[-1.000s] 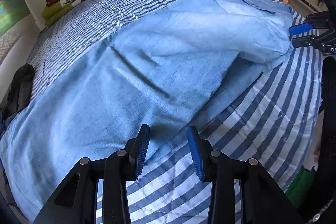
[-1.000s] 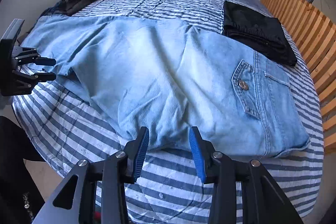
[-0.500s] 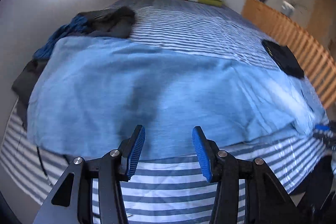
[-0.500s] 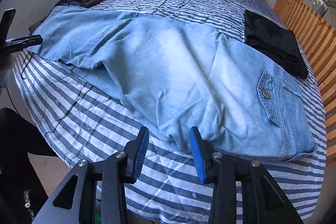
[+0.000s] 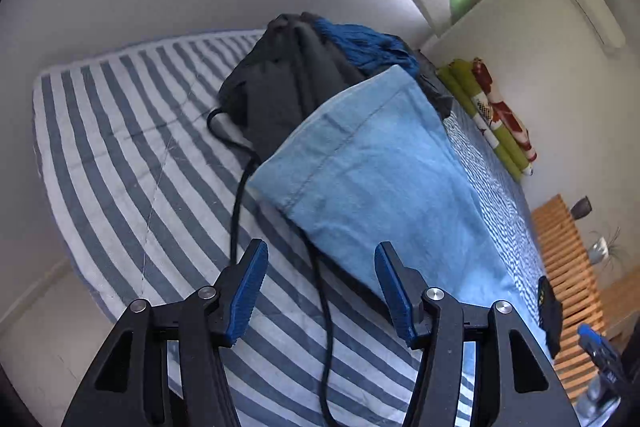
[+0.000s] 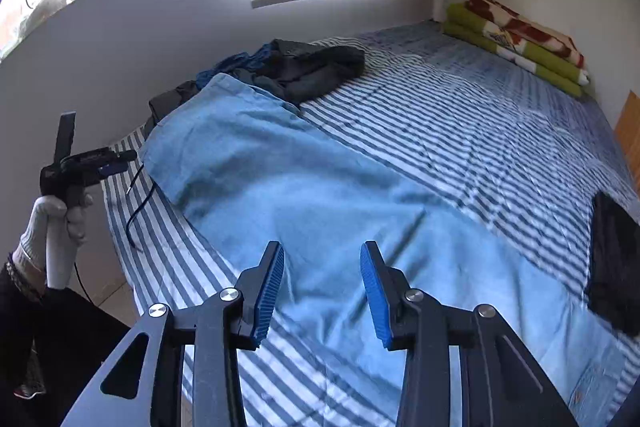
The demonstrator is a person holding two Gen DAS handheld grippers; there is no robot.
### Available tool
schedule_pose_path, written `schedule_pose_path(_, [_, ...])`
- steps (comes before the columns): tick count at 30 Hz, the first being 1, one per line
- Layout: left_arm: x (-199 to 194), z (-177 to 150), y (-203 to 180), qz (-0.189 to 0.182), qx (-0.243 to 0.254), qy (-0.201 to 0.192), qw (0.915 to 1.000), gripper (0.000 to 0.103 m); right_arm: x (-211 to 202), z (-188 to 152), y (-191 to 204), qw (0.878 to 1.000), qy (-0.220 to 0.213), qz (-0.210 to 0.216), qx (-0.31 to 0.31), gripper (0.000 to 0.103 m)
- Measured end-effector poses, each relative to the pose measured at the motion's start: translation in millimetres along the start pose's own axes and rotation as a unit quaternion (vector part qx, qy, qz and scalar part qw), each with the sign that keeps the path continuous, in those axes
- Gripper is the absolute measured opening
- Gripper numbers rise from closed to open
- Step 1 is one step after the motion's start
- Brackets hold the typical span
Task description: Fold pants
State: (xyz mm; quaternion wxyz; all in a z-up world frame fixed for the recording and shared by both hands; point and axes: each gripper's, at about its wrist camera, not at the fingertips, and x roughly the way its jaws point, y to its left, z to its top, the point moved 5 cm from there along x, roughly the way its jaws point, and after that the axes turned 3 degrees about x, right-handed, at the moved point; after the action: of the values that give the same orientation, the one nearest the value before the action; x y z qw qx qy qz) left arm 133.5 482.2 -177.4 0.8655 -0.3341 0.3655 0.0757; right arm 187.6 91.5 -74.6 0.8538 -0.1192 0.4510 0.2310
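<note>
Risk: cable (image 5: 236, 211) at 11 o'clock of left gripper (image 5: 320, 291), jaws opening and empty, could get snagged with jeans hem (image 5: 336, 143); right gripper (image 6: 322, 297) is held apart, empty.

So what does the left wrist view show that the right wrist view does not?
Only the left wrist view shows the wooden slat frame and the stitched hem of the jeans.

Only the right wrist view shows a gloved hand holding the left gripper, whose jaws are opening, nothing between them.

Both show the jeans, the striped bed, the dark clothes pile and the folded blanket.
</note>
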Motion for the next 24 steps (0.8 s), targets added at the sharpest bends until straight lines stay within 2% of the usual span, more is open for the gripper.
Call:
schedule_pose_path(2, [13, 4, 5, 0.004, 0.002, 0.014, 0.9999, 0.060, 27, 24, 15, 1.000, 0.018, 0.010, -0.011, 0.036])
schedule_pose_path(4, [27, 12, 7, -0.012, -0.019, 0.022, 0.9995, 0.061, 54, 48, 34, 0.999, 0.029, 0.016, -0.026, 0.036])
schedule_pose_path(8, [44, 18, 9, -0.018, -0.033, 0.008, 0.9993, 0.064, 97, 95, 68, 0.997, 0.035, 0.019, -0.068, 0.036])
schedule_pose_path(11, [52, 14, 20, -0.027, -0.079, 0.000, 0.9965, 0.062, 135, 128, 87, 0.996, 0.040, 0.014, -0.076, 0.036])
schedule_pose_path(13, [51, 17, 20, -0.030, -0.077, -0.009, 0.9966, 0.048, 156, 144, 96, 0.996, 0.049, 0.015, -0.079, 0.036])
schedule_pose_path(14, [50, 20, 19, -0.031, -0.071, -0.015, 0.9969, 0.047, 169, 151, 102, 0.995, 0.050, 0.011, -0.085, 0.036])
schedule_pose_path(15, [47, 22, 18, -0.030, -0.063, -0.027, 0.9972, 0.036, 179, 157, 109, 0.994, 0.049, 0.007, -0.095, 0.036])
schedule_pose_path(16, [42, 24, 17, -0.019, -0.055, -0.046, 0.9973, 0.021, 190, 162, 115, 0.994, 0.050, 0.001, -0.102, 0.036])
schedule_pose_path(18, [37, 26, 11, -0.009, -0.038, -0.067, 0.9970, 0.015, 208, 168, 122, 0.993, 0.057, -0.006, -0.104, 0.036])
schedule_pose_path(22, [37, 22, -19, -0.048, 0.026, -0.076, 0.9957, 0.012, 234, 176, 133, 0.992, 0.073, -0.012, -0.102, 0.036])
schedule_pose_path(24, [39, 18, -30, -0.079, 0.034, -0.071, 0.9938, 0.012, 243, 180, 138, 0.991, 0.073, -0.019, -0.114, 0.036])
